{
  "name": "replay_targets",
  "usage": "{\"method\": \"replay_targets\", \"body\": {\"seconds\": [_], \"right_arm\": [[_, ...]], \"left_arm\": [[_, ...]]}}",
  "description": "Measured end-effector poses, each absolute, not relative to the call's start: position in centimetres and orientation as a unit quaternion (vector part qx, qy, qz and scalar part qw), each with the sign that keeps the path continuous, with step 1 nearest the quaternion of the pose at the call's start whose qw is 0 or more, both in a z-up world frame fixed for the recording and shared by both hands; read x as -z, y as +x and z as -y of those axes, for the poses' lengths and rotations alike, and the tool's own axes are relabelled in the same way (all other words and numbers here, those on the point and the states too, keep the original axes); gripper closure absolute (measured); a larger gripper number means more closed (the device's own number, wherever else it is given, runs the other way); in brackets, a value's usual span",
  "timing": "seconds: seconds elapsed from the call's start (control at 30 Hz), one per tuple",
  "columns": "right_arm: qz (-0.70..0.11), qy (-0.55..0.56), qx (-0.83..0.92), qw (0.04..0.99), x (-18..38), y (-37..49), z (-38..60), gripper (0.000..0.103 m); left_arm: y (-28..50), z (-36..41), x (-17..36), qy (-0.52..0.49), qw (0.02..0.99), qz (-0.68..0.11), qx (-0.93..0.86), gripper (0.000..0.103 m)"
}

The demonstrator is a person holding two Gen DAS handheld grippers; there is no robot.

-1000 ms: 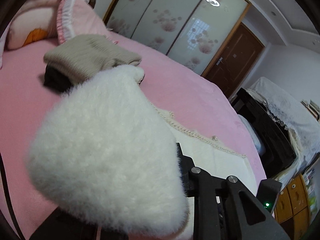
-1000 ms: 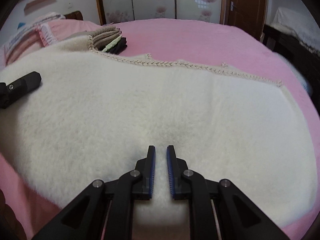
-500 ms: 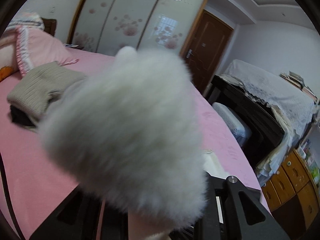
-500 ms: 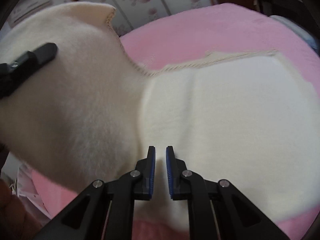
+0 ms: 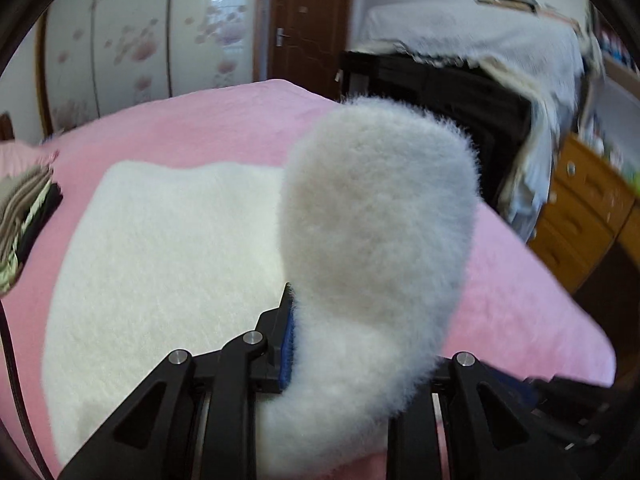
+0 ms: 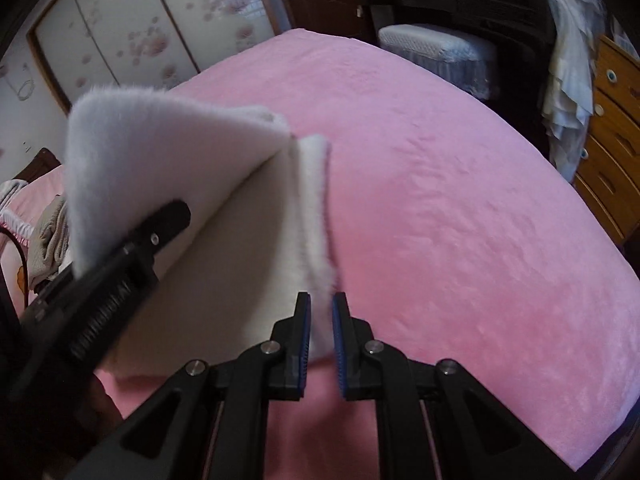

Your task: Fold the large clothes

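A large white fluffy garment [image 5: 168, 248] lies on the pink bed [image 5: 208, 120]. My left gripper [image 5: 320, 332] is shut on a fold of it, and the lifted flap [image 5: 380, 220] stands up in front of the camera and hides the right finger. In the right wrist view the left gripper [image 6: 152, 236] holds the raised flap [image 6: 160, 144] above the garment's lower layer [image 6: 240, 264]. My right gripper [image 6: 321, 312] has its jaws nearly closed on the garment's fuzzy edge [image 6: 316, 208] near the bed's front.
A stack of folded clothes [image 5: 24, 216] sits at the bed's left. A dark cabinet draped with white cloth [image 5: 472, 72] and a wooden drawer chest [image 5: 580, 208] stand to the right of the bed. Wardrobe doors [image 5: 132, 40] lie behind.
My left gripper has carried the lifted flap across to the right, over the garment. Both cameras have swung right; the right gripper now sits at the folded edge.
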State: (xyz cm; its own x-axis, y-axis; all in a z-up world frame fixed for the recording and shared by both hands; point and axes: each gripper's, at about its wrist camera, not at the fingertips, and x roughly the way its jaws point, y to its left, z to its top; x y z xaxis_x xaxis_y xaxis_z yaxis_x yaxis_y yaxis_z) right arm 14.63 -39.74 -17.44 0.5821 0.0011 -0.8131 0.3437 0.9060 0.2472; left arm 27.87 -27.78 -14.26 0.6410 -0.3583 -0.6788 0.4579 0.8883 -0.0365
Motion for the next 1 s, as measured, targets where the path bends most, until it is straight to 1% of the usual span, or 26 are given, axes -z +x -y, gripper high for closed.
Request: {"method": "replay_targets", "body": {"seconds": [0.1, 0.17, 0.27, 0.33, 0.37, 0.4, 0.43, 0.47, 0.5, 0.63, 0.67, 0.7, 0.77, 0.87, 1.0], "right_arm": [[-0.448, 0.204, 0.102, 0.864, 18.0, 14.2, 40.2, 0.092], [-0.446, 0.212, 0.1, 0.864, 17.8, 13.6, 40.9, 0.092], [-0.445, 0.223, 0.091, 0.863, 17.3, 13.6, 41.2, 0.091], [-0.442, 0.226, 0.083, 0.864, 16.7, 13.5, 41.9, 0.091], [-0.44, 0.224, 0.082, 0.866, 16.4, 13.5, 42.1, 0.091], [-0.436, 0.223, 0.078, 0.868, 15.8, 13.5, 42.1, 0.086], [-0.432, 0.222, 0.074, 0.871, 15.5, 13.1, 42.1, 0.081], [-0.429, 0.222, 0.071, 0.873, 15.0, 13.2, 42.2, 0.069], [-0.42, 0.224, 0.066, 0.877, 14.2, 13.1, 42.2, 0.061], [-0.389, 0.235, 0.039, 0.89, 11.6, 12.6, 42.2, 0.058], [-0.383, 0.239, 0.033, 0.892, 11.0, 12.6, 42.2, 0.053], [-0.376, 0.244, 0.025, 0.894, 10.3, 12.6, 42.2, 0.046], [-0.368, 0.243, 0.013, 0.898, 9.2, 13.0, 41.9, 0.038], [-0.366, 0.212, 0.006, 0.906, 7.9, 14.3, 40.7, 0.037], [-0.371, 0.144, -0.008, 0.917, 6.6, 17.0, 38.3, 0.038]], "left_arm": [[27.7, 27.8, 14.2, 0.084, 0.9, -0.362, 0.229, 0.081], [27.7, 27.5, 13.9, 0.091, 0.897, -0.365, 0.232, 0.077], [27.3, 28.1, 13.2, 0.093, 0.887, -0.376, 0.251, 0.058], [27.1, 27.1, 12.3, 0.075, 0.878, -0.383, 0.277, 0.027], [26.4, 26.4, 11.6, 0.061, 0.877, -0.381, 0.286, 0.023], [25.9, 25.9, 10.9, 0.054, 0.878, -0.379, 0.288, 0.018], [25.4, 25.3, 10.3, 0.047, 0.878, -0.376, 0.291, 0.017], [24.9, 24.5, 9.5, 0.038, 0.879, -0.374, 0.294, 0.017], [24.3, 23.7, 8.8, 0.03, 0.88, -0.373, 0.293, 0.016], [23.0, 19.7, 6.5, 0.002, 0.899, -0.354, 0.258, 0.014], [22.8, 18.5, 6.0, -0.003, 0.908, -0.347, 0.235, 0.014], [22.7, 17.3, 5.9, -0.005, 0.914, -0.344, 0.216, 0.012], [23.3, 15.9, 5.8, -0.001, 0.923, -0.344, 0.172, 0.01], [24.4, 13.7, 7.3, 0.004, 0.922, -0.37, 0.116, 0.01], [26.1, 11.9, 9.2, -0.019, 0.908, -0.409, 0.088, 0.01]]}}
